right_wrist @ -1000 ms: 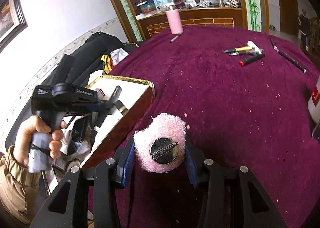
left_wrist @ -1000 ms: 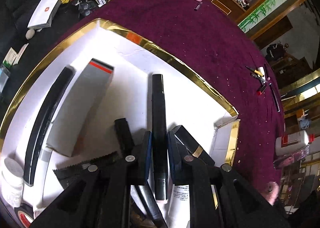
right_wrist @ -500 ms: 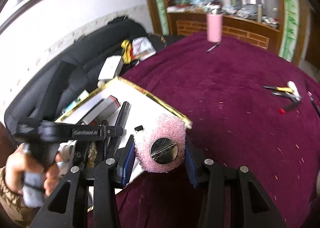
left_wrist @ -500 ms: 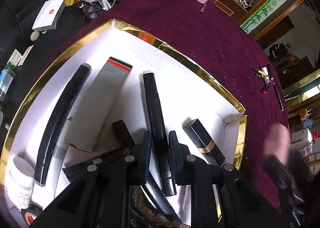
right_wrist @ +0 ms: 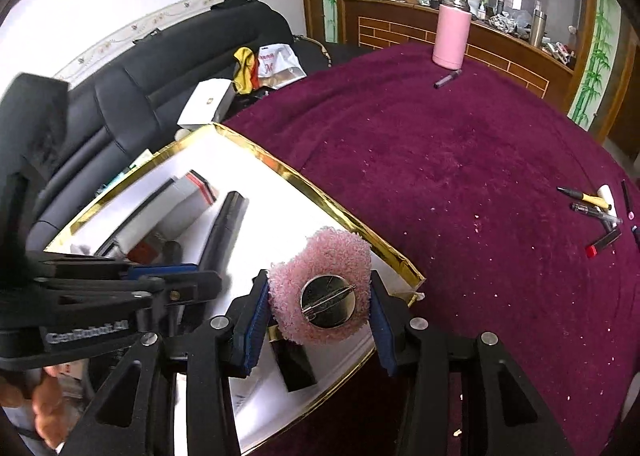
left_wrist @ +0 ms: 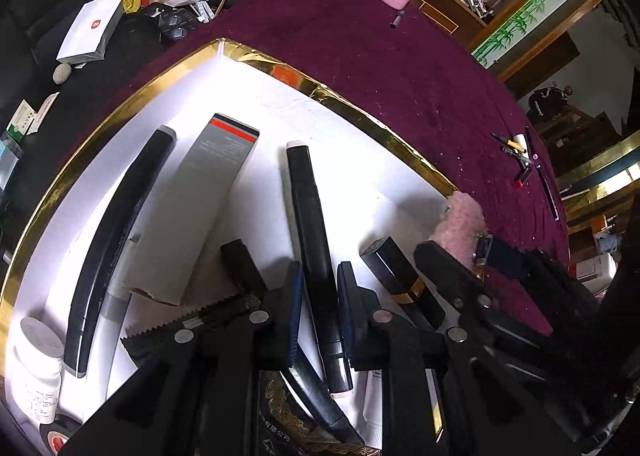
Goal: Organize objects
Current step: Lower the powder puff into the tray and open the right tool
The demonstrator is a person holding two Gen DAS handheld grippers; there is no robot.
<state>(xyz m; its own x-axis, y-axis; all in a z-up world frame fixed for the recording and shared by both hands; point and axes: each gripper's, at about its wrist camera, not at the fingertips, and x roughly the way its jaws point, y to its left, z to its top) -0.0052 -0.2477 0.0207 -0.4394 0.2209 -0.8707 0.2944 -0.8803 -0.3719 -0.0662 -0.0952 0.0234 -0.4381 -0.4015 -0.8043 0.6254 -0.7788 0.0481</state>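
Note:
A white box with a gold rim (left_wrist: 352,104) (right_wrist: 320,192) sits on the maroon tablecloth and holds several items. My right gripper (right_wrist: 318,306) is shut on a pink fluffy puff with a metal clip (right_wrist: 320,304) and holds it over the box's right corner; the puff also shows in the left wrist view (left_wrist: 460,228). My left gripper (left_wrist: 318,288) hovers above the box, its jaws slightly apart and straddling a long black tube (left_wrist: 310,216) without gripping it. A grey carton (left_wrist: 200,208), a black case (left_wrist: 116,228) and a black-gold lipstick (left_wrist: 400,276) lie inside.
A pink bottle (right_wrist: 452,36) and a small pen (right_wrist: 447,79) stand at the table's far side. Pens and a red lipstick (right_wrist: 600,212) lie at the right. A black sofa (right_wrist: 160,68) with a white box and bags is behind the box. A white jar (left_wrist: 36,368) sits in the box's near-left corner.
My right gripper has carried the pink puff left from over the tablecloth to above the box's right corner. My left gripper has risen and drawn back, off the black tube.

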